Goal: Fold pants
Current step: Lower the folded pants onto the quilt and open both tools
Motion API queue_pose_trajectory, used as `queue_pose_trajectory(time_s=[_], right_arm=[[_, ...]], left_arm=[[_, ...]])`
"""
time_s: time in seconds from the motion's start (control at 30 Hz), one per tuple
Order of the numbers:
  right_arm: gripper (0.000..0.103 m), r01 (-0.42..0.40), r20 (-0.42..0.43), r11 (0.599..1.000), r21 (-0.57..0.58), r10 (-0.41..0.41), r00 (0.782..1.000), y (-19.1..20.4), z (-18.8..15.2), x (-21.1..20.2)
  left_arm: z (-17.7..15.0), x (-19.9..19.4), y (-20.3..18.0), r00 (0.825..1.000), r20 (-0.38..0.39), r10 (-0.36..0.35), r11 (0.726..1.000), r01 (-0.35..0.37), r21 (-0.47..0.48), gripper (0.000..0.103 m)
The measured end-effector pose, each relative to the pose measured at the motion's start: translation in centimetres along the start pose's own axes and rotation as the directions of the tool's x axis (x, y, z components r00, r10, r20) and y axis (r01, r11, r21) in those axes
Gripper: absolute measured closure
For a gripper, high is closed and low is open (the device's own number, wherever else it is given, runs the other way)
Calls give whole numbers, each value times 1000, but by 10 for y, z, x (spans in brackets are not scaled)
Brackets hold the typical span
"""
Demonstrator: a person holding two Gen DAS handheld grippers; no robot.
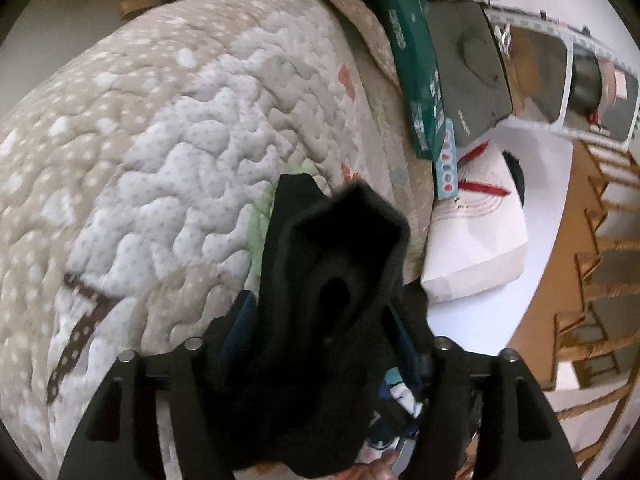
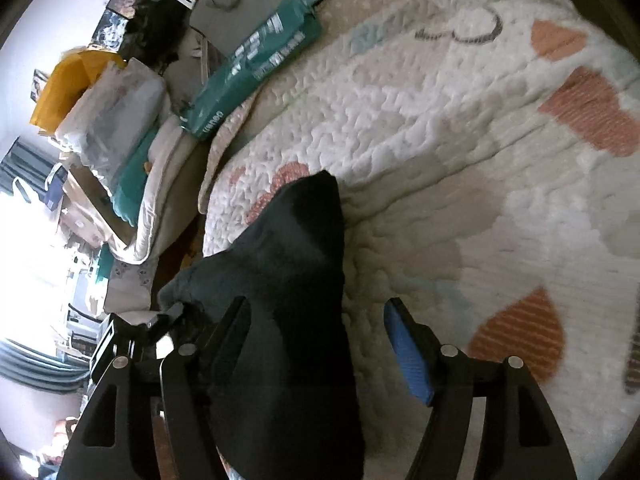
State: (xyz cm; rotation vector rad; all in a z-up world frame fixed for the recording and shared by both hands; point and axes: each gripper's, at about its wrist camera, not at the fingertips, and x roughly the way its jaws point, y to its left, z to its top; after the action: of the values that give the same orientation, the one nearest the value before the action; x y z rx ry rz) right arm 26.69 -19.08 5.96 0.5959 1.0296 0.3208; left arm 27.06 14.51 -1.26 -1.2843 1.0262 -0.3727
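Note:
The black pants (image 1: 336, 280) bunch up between the fingers of my left gripper (image 1: 320, 320), which is shut on a thick fold of them above the quilted bed cover (image 1: 160, 140). In the right wrist view the pants (image 2: 296, 280) drape over the left finger of my right gripper (image 2: 320, 320). Its blue-padded right finger (image 2: 404, 348) stands clear of the cloth, so the jaws are open. The cloth hangs off the bed's left edge there.
A green box (image 1: 412, 68) and a grey case (image 1: 468, 64) lie at the bed's far edge, with white paper and red pens (image 1: 480, 188) beside them. In the right view bags and folded bedding (image 2: 116, 120) pile up at the left.

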Motion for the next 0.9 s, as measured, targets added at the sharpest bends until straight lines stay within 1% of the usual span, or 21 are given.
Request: queue_pose_trajectory(time_s=[0.07,0.1,0.17,0.23,0.27,0.3,0.33,0.37,0.4,0.43,0.47,0.53,0.57,0.67,0.7,0.73,0.77,0.8,0.83,0.87,0.9], right_arm=[[29,24,9,999,-26,-24,1000,2,-9,-17],[29,37,12,999,-37,-36,999,3,-14,-25],[29,60,13,996,-60,-59,998,5,-28,-41],[29,78,7,993,-85,-78,997,8,-46,-56],[29,84,3,992,-98,-84,996,9,-53,-61],[29,87,1,990,-114,-87,996,12,-61,-66],[29,89,1,987,-136,-89,996,14,-72,-73],[29,92,3,984,-152,-92,996,17,-79,-78],[29,92,7,982,-167,-93,996,20,-86,-82],[29,90,12,980,-177,-90,996,22,-93,-87],[29,88,17,979,-183,-87,996,25,-100,-91],[29,83,29,976,-201,-79,996,30,-110,-98],[29,87,42,972,-216,-79,996,34,-114,-103],[29,130,116,947,-294,-100,988,51,-124,-119],[29,146,146,936,-321,-104,984,56,-128,-125],[29,169,184,921,-350,-110,977,62,-131,-133],[27,200,227,904,-377,-120,967,68,-135,-140],[22,235,273,887,-397,-131,953,73,-139,-147],[20,263,309,875,-407,-139,941,77,-141,-152],[16,297,360,861,-414,-145,922,81,-145,-158],[12,328,405,849,-415,-151,902,85,-149,-163]], left_arm=[[-2,-9,1,1000,13,-13,1000,13,-25,31],[-4,-15,1,1000,20,-8,1000,8,-30,31],[-8,-29,-2,999,42,26,1000,-25,-18,31],[-15,-45,-6,995,62,77,997,-78,8,31],[-22,-54,-12,990,73,119,992,-123,41,31],[-30,-61,-19,984,84,157,983,-163,81,31],[-39,-67,-29,975,102,200,968,-212,132,31],[-57,-76,-42,955,135,263,934,-287,212,31],[-67,-81,-49,940,160,302,905,-335,262,31],[-81,-88,-57,919,192,343,866,-389,315,31],[-102,-96,-68,888,247,388,805,-456,378,31],[-135,-109,-82,856,324,402,739,-512,438,31],[-147,-114,-87,845,356,399,717,-529,453,31],[-194,-128,-116,792,496,356,621,-597,508,30],[-203,-129,-124,779,527,340,597,-612,519,30],[-222,-135,-135,757,578,305,557,-634,537,29],[-236,-143,-143,743,613,268,534,-644,548,24],[-244,-147,-150,733,637,238,523,-649,552,16],[-255,-153,-156,717,669,196,511,-657,554,13],[-267,-161,-162,700,698,149,506,-661,554,7],[-278,-171,-166,686,721,100,506,-659,557,5]])
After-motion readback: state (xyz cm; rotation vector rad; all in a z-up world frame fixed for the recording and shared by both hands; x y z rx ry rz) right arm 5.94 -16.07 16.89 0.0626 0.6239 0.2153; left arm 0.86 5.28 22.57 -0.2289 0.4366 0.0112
